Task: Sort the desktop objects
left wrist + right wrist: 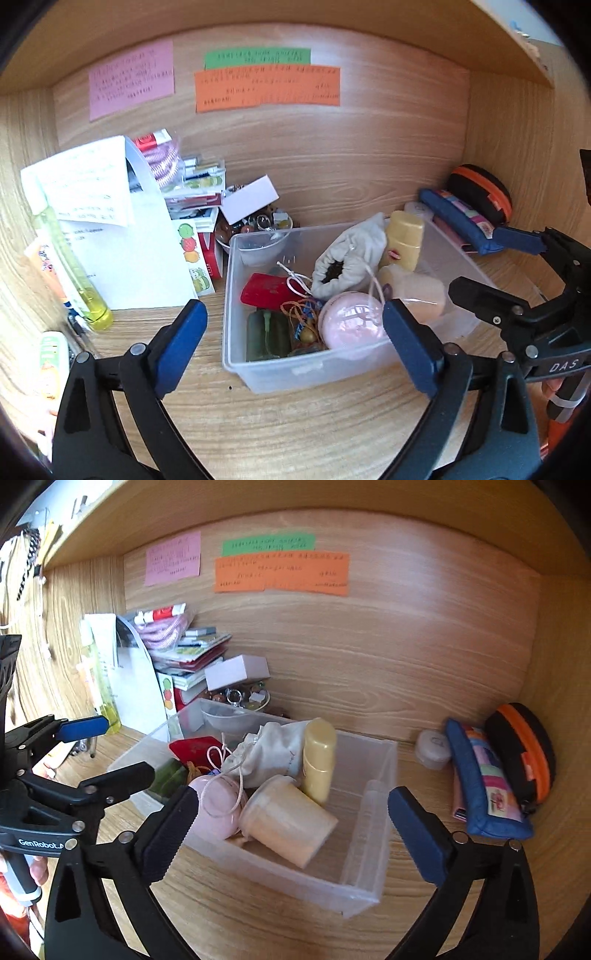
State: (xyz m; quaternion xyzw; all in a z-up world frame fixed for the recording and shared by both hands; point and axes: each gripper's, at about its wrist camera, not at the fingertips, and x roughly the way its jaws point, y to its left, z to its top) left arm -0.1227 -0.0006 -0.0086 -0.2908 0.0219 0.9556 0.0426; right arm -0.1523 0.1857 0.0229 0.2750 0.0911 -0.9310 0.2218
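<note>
A clear plastic bin (236, 354) (365, 890) stands on the wooden desk. Inside lie a white drawstring pouch (351, 251) (273, 749), a yellow bottle (404, 240) (319, 764), a cream cup (288, 823) on its side, a pink round case (347, 325) (218, 812), a red card holder (266, 290) and a green item (267, 334). My left gripper (291, 343) is open in front of the bin, with nothing held. My right gripper (291, 819) is open too, wide before the bin's near side. Each gripper shows at the edge of the other's view.
A blue pencil case (484, 786), a black-and-orange round case (524, 753) and a small white box (434, 749) sit right of the bin. Stacked papers and booklets (122, 236), a yellow-green tube (70, 258) and a bowl of trinkets (258, 229) crowd the left. Coloured notes (266, 88) hang on the back wall.
</note>
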